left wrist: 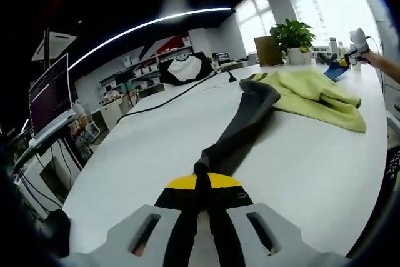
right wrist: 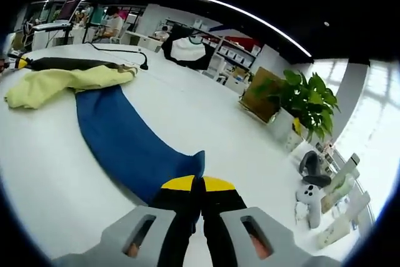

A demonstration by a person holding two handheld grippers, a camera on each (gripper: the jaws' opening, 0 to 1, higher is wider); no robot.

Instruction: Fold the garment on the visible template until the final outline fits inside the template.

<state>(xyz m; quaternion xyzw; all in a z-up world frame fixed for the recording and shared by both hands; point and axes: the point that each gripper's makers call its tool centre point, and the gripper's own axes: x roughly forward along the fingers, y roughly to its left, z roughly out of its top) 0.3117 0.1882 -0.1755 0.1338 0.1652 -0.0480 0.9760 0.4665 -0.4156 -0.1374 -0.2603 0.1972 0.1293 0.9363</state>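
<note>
The left gripper (left wrist: 201, 195) pinches the dark sleeve (left wrist: 240, 126); the right gripper (right wrist: 201, 199) pinches the blue sleeve (right wrist: 125, 136). Both sleeves run lengthwise away toward the yellow-green body (left wrist: 312, 95) across the white worktop (left wrist: 156, 154).

No text, label, brand or number can be read in either view. The monitor (left wrist: 50, 98) far left of the left gripper shows lines too small and blurred to make out

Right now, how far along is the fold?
Early. Done: both grips are made. In hand: the left gripper is shut on a dark sleeve, and the right gripper on a blue part of the garment. Left: the yellow-green body lies bunched and unfolded on the white table.
</note>
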